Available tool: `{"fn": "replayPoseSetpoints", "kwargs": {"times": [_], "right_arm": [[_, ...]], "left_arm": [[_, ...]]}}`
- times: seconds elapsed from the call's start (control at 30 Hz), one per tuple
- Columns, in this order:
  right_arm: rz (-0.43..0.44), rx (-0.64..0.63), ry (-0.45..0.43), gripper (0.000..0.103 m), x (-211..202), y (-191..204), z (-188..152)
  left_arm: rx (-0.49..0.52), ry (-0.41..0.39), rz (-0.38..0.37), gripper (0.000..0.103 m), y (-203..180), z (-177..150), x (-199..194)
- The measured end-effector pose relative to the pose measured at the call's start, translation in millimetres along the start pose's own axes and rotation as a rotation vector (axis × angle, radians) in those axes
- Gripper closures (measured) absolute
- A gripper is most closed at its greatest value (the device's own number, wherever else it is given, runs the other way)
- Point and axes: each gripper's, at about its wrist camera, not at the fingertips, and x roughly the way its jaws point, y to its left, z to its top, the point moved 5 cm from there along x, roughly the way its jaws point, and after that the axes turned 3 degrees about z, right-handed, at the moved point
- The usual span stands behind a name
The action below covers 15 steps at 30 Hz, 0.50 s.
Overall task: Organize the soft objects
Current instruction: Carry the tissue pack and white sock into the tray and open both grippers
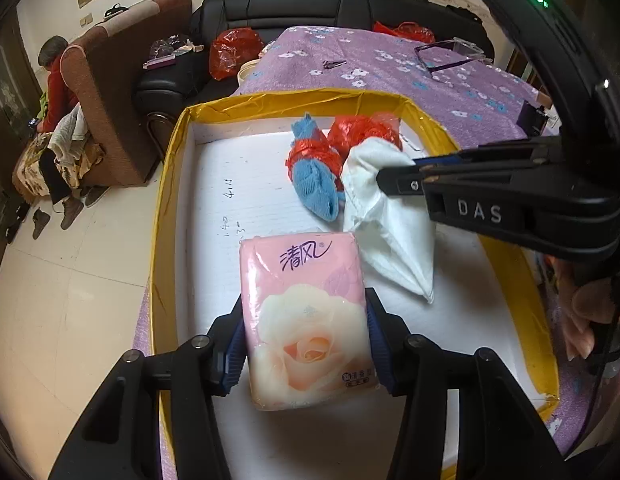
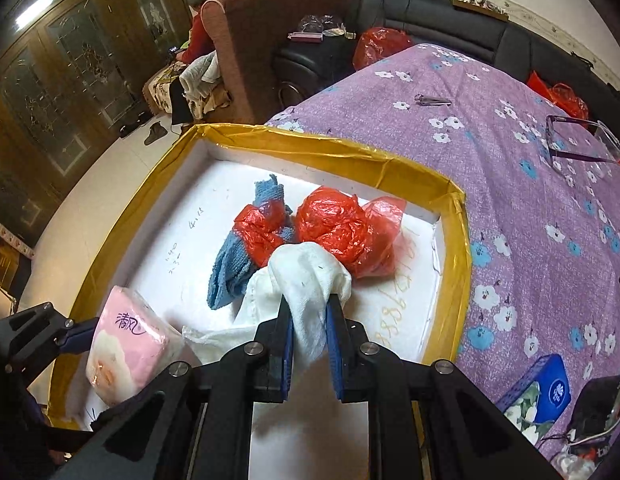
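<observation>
Both tongs are loaded over a shallow box (image 1: 294, 98) with yellow-taped walls and a white floor, which sits on a tabletop covered by a purple flowered cloth (image 2: 521, 208). The left tongs (image 1: 306, 344) are pinching a pink tissue pack (image 1: 308, 320) by its two long sides, holding it over the near part of the box. From the right wrist view the pack looks tilted and just above the floor; whether its bottom corner touches cannot be told. The right tongs (image 2: 310, 320) are pressed together on a bunched white cloth (image 2: 306, 276), whose loose end trails down onto the box floor beside the pack.

Further in lie a blue towel (image 1: 313, 184) tied round with red plastic and a crumpled red plastic bag (image 2: 341, 232), touching each other. The white cloth's gripped end hangs just in front of them.

The step in hand looks like placing: two soft things are being brought into the box to join the two already there. The next move probably calls for lowering each piece onto bare white floor, the pack flat at the near left and the cloth beside the towel, then spreading the tongs. The dangling tail of the cloth could get trapped under the pack if both go down together.
</observation>
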Motion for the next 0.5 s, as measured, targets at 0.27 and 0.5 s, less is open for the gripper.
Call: {"fn": "replayPoseSetpoints", "kwargs": {"times": [0.27, 0.5], "right_arm": [[-0.006, 0.007, -0.004, 0.084, 1.1, 1.5, 11.0], [0.014, 0.041, -0.013, 0.067, -8.5, -2.3, 8.8]], "left_arm": [[0.013, 0.021, 0.039, 0.052, 5.3, 3.5, 10.9], [0.002, 0.017, 0.056, 0.048, 9.1, 3.6, 9.2]]}}
